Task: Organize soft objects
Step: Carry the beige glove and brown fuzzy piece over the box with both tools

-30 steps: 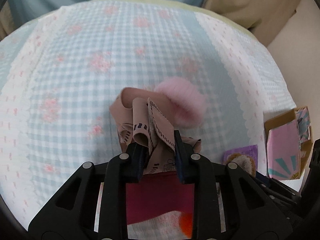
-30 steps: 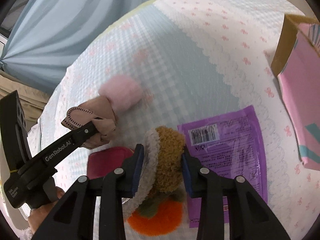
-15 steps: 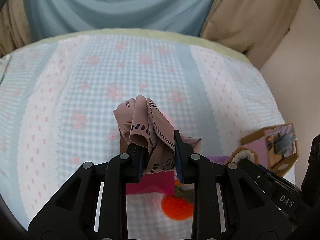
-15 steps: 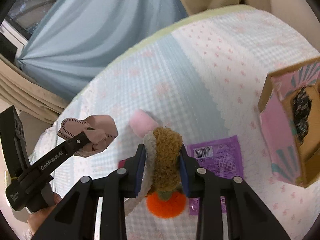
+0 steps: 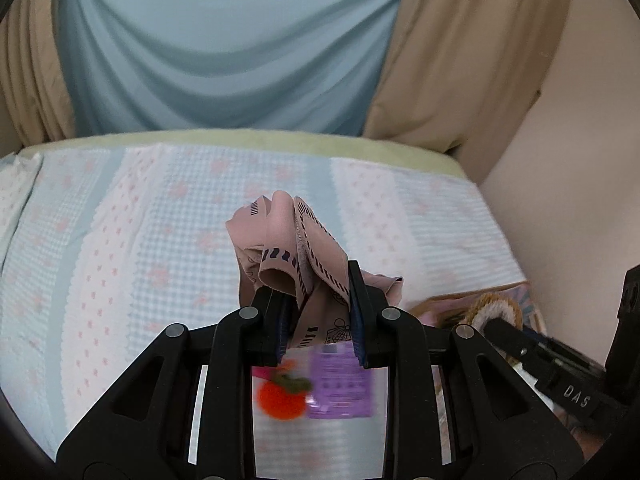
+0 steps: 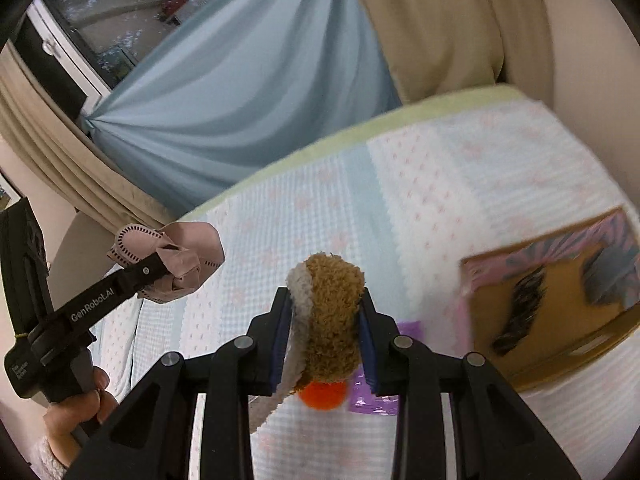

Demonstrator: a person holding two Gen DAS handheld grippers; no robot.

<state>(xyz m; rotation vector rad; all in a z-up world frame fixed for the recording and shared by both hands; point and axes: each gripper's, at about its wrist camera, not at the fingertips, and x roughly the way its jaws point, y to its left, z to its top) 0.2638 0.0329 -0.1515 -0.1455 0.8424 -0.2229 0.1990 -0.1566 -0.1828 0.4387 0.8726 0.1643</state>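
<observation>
My left gripper [image 5: 318, 304] is shut on a dusty-pink printed cloth [image 5: 288, 240] and holds it in the air above the bed; it also shows at the left of the right wrist view [image 6: 160, 268], cloth bunched at its tip [image 6: 188, 252]. My right gripper [image 6: 326, 320] is shut on a brown and cream plush piece [image 6: 328, 320], also lifted; its plush shows at the right of the left wrist view [image 5: 496, 310]. An orange plush ball [image 5: 280, 398] and a purple packet [image 5: 340, 384] lie on the checked bedspread [image 5: 160, 240] below.
An open cardboard box [image 6: 560, 300] with pink patterned flaps and dark items inside sits on the bed at the right. Blue and beige curtains [image 5: 224, 48] hang behind the bed. A wall [image 5: 580, 160] is on the right.
Both grippers have risen well above the bed with their loads. The pink pompom has dropped out of view. The box now shows its open inside.
</observation>
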